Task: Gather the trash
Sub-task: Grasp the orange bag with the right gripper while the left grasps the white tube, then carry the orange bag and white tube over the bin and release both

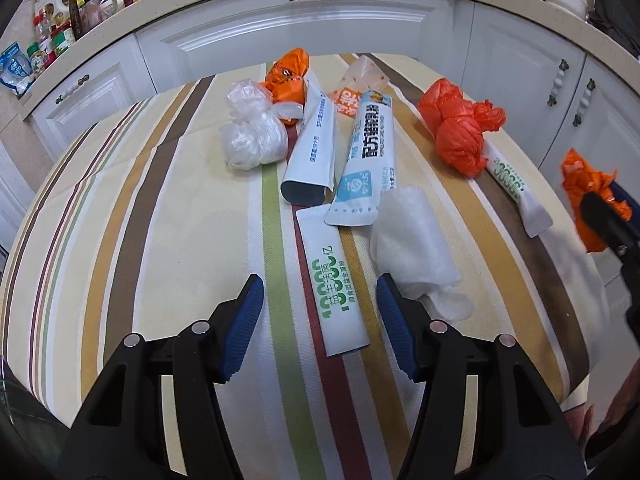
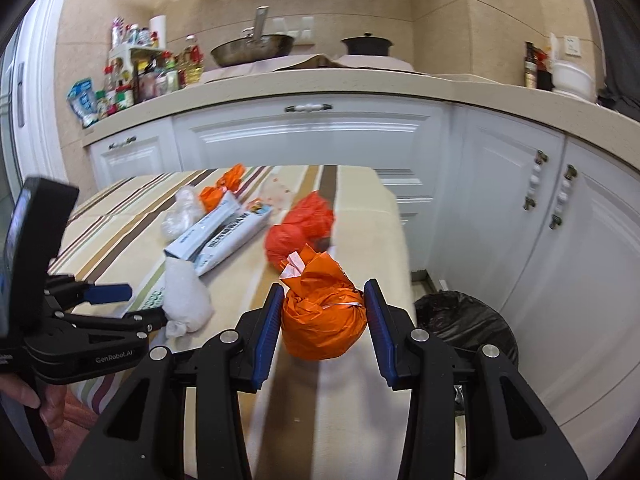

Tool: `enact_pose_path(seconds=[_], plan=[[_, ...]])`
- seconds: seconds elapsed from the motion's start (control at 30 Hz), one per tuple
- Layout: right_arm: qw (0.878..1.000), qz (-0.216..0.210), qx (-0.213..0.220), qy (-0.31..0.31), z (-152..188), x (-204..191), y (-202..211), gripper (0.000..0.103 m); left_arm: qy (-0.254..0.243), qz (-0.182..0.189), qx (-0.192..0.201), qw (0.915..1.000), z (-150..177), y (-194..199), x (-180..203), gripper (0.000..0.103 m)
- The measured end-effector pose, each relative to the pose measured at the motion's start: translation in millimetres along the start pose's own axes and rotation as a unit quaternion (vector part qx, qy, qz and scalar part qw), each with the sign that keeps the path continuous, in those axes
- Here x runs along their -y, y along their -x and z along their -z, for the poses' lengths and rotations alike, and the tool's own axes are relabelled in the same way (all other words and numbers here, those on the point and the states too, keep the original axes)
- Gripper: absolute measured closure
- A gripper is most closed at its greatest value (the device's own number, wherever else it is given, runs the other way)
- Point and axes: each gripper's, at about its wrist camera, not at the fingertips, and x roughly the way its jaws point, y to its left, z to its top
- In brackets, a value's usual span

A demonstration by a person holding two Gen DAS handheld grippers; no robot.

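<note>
In the right wrist view, the right hand-held gripper sits at lower centre, its blue pads pressed on either side of a knotted orange wrapper ball. The ball is roundish, with its crumpled tail pointing up toward the top of the frame. Behind it lies a red-orange plastic bag on the striped tabletop. A bin lined with a black bag stands at lower right, beside the tabletop's edge and below the white cabinets.

In the left wrist view, the left hand-held gripper is at bottom centre with its jaws apart and nothing pressed between them. A long white sachet with green print lies flat between the fingertips, its long axis running from upper left to lower right of the frame. A crumpled white tissue lies just right of it, touching the right pad. Further up are a blue-and-white sachet, a white open-ended packet and a clear plastic wad, all pointing roughly toward the top of the frame.
</note>
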Motion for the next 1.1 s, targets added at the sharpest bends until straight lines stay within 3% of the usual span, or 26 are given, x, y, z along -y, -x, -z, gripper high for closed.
enact_pose_path(seconds=[0.13, 0.33, 0.8, 1.1], plan=[[1.000, 0.004, 0.004, -0.008, 2, 8, 2, 0.061, 0.007, -0.005, 0.000, 1.0000, 1, 0, -3, 0.046], [1.000, 0.008, 0.004, -0.011, 3, 11, 1, 0.061, 0.009, 0.026, 0.002, 0.9996, 4, 4, -9, 0.083], [0.999, 0.032, 0.010, -0.006, -2, 13, 3, 0.061, 0.021, 0.015, 0.051, 0.9984, -1, 31, -25, 0.087], [0.997, 0.072, 0.022, -0.025, -8, 47, 11, 0.061, -0.007, 0.049, 0.092, 0.9945, -25, 50, 4, 0.087]])
